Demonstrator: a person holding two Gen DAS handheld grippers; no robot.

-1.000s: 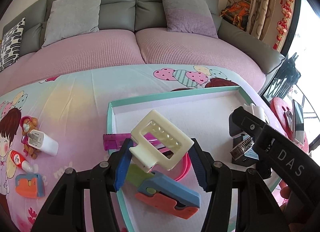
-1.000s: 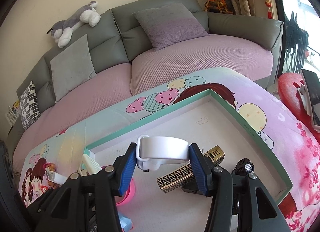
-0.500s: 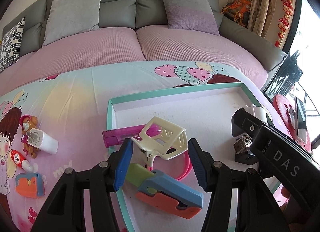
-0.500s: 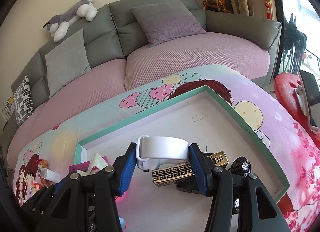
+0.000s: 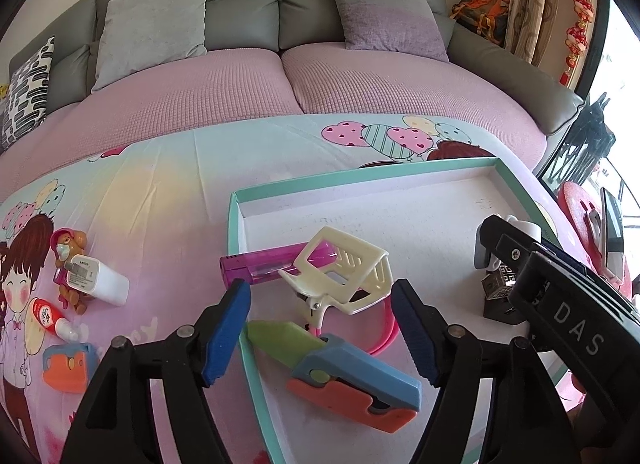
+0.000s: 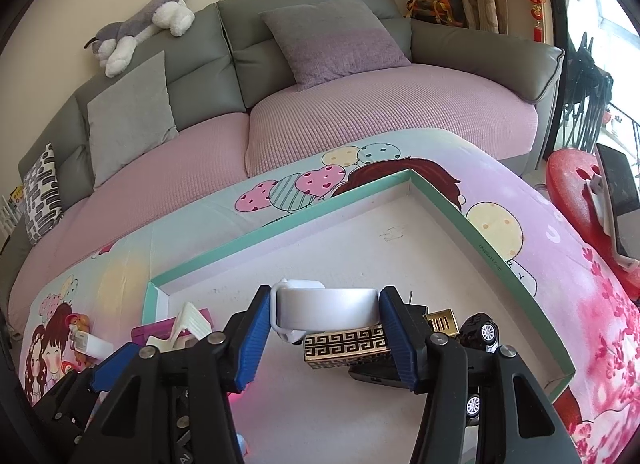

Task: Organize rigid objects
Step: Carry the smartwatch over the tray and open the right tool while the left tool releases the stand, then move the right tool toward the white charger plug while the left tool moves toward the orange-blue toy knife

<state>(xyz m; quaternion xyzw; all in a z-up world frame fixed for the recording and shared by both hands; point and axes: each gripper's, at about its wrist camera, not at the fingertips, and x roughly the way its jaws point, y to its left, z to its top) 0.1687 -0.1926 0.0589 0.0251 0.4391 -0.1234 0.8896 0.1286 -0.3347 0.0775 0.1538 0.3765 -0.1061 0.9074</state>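
Observation:
My left gripper [image 5: 320,296] hovers over the near left corner of the teal-rimmed tray [image 5: 360,176]; its jaws are opening and the pads touch nothing. A cream claw hair clip [image 5: 340,276] lies between and beyond them, resting on a pink lighter [image 5: 260,266]. Nearer sit a blue and orange toy knife [image 5: 352,384] with a green blade and a pink ring [image 5: 386,334]. My right gripper [image 6: 326,298] is shut on a white plastic piece [image 6: 326,306], held above a gold and black patterned lighter [image 6: 346,346] in the tray [image 6: 440,194].
Left of the tray, on the cartoon-print cloth, lie a white charger [image 5: 100,282], a small bear figure [image 5: 68,242], a red and white tube [image 5: 48,316] and a blue and orange item [image 5: 66,366]. Black toy cars [image 6: 482,330] sit at the tray's right. A sofa stands behind.
The left jaws have spread apart and the cream hair clip has dropped out of them onto the pink lighter in the tray. The right gripper keeps its hold on the white piece.

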